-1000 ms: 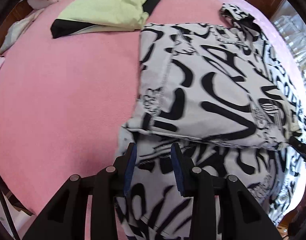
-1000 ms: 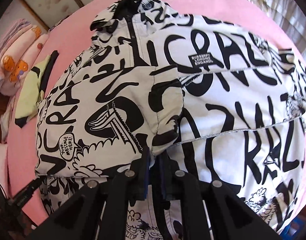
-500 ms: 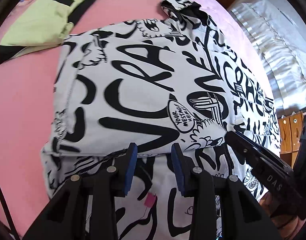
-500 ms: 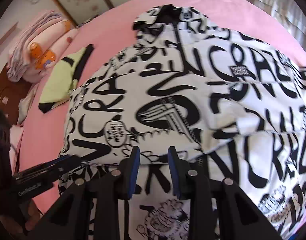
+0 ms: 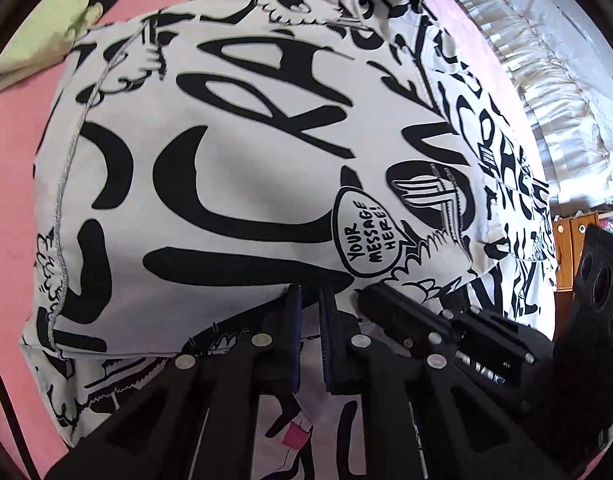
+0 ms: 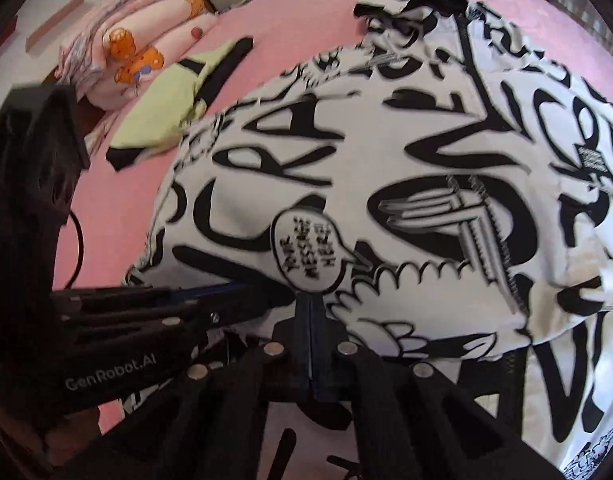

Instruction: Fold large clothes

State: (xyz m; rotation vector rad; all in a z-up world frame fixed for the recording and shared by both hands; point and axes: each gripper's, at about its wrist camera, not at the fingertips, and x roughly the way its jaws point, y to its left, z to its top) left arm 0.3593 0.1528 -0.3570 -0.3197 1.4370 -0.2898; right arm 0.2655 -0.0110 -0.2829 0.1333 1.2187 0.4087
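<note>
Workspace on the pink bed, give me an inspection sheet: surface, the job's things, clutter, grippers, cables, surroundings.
Surface: pink bed cover, bare around the garments.
Job's things: black-and-white graffiti-print jacket lying partly folded, one panel laid over the body.
Clutter: folded yellow-green garment beside the jacket; pink bedding with orange print behind it.
Grippers: left gripper nearly shut and right gripper shut, both just closed, side by side at the folded panel's near edge; whether fabric is pinched cannot be told.
Cables: a thin dark cable loops by the left gripper's body.
Surroundings: white curtain, wooden furniture.
</note>
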